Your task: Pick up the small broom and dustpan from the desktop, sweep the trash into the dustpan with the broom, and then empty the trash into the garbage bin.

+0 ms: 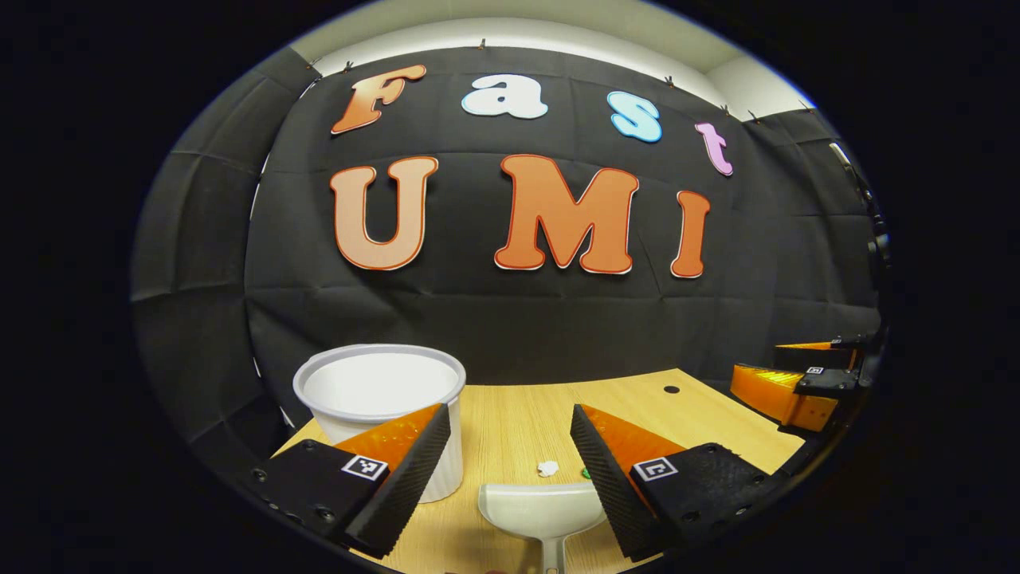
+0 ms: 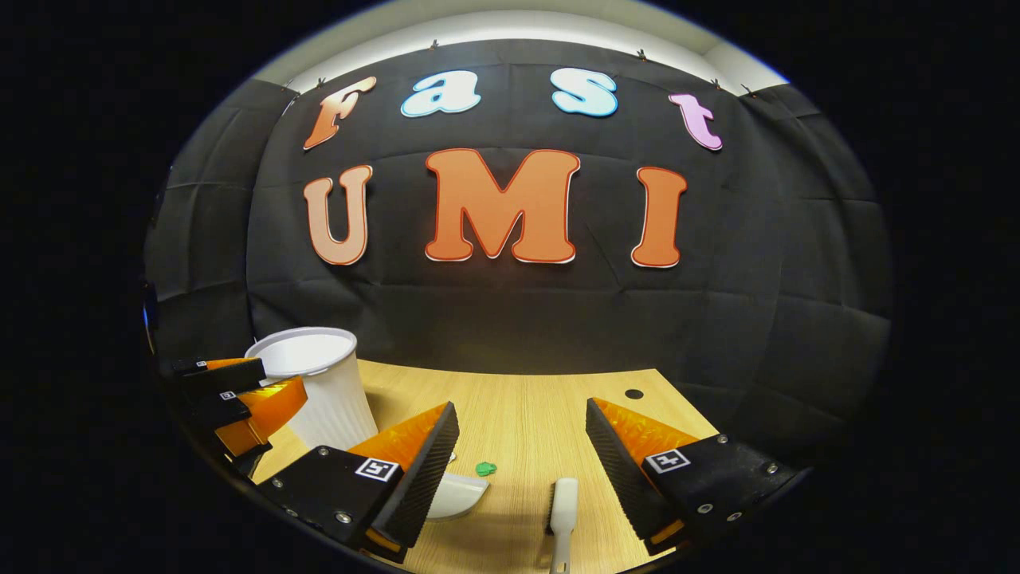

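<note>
On the wooden desktop (image 1: 510,414) the white dustpan (image 1: 542,510) lies flat in the left gripper view, its wide mouth turned away toward the booth wall and its handle running back toward the camera, so its long axis follows the line of the fingers. The left gripper (image 1: 510,478) hangs above it with its jaws spread wide, holding nothing. Just past the dustpan's lip sit a crumpled white scrap (image 1: 547,469) and a small green scrap (image 2: 485,469). The white ribbed garbage bin (image 1: 382,399) stands upright on the left. In the right gripper view the small broom (image 2: 562,510) lies on the desk, its long axis pointing away from the camera, between the wide-open fingers of the right gripper (image 2: 522,478), which grips nothing.
</note>
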